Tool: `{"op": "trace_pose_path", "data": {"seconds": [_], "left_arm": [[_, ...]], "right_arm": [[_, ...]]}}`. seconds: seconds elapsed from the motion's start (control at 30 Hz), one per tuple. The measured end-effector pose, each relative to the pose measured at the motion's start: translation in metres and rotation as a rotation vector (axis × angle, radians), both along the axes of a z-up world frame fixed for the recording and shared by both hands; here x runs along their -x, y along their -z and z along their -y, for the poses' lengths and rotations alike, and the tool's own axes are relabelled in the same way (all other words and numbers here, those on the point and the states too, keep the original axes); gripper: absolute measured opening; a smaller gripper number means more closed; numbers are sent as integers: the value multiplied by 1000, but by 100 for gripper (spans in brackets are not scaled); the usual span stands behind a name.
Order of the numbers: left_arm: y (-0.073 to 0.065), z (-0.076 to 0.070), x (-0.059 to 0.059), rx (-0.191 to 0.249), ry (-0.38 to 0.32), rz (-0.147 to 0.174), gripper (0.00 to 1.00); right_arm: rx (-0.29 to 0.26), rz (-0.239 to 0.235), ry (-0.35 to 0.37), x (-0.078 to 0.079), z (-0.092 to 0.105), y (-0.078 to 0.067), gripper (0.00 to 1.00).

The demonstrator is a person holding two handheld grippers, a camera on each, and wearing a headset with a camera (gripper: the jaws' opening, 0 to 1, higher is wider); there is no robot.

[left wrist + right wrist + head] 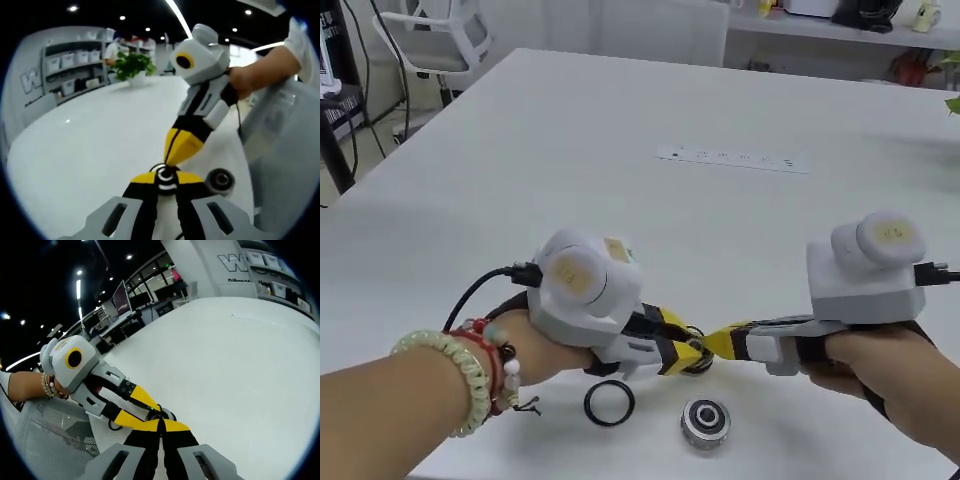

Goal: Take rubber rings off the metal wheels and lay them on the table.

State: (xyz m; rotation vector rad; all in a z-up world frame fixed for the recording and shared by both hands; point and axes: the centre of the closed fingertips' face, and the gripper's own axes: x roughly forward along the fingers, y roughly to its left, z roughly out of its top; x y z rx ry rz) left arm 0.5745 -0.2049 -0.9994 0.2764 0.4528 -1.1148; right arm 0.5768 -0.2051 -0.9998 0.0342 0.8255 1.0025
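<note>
At lower centre of the head view, the left gripper (688, 352) is clamped on a metal wheel (167, 178). The right gripper (718, 342) meets it tip to tip, jaws pressed together at the wheel's rim, apparently nipping its rubber ring (161, 167). The two lie along one left-right line, so the peel likely runs rightward. A loose ring (610, 402) and a bare wheel (705, 422) lie just below on the table (620, 180).

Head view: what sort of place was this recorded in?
Most likely an open-plan office or lab: a large white table bearing a power strip, an office chair beyond its corner, shelves of storage bins along a wall, and a monitor on a desk behind.
</note>
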Motion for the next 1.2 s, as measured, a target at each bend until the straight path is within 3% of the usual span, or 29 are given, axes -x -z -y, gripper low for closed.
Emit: {"op": "trace_pose_path", "data": {"seconds": [0.33,0.63,0.7,0.87,1.0,1.1,1.2], "left_arm": [[0,2,2,-9,8,-17,17],[-16,12,9,-16,74,17,25],[-21,13,10,-19,83,27,30],[-40,13,15,-25,125,81,32],[-47,11,17,-35,132,82,41],[-53,9,21,-60,163,119,47],[-62,9,24,-51,179,117,51]], "right_arm": [[29,-2,12,-1,4,-1,0],[-12,-39,46,-3,5,-7,0],[-22,-69,67,-3,6,-8,0],[-38,-76,75,-3,7,-12,0],[-45,-86,89,-3,7,-13,0],[-55,-98,100,-1,6,-15,0],[-62,-95,101,0,5,-18,0]]}}
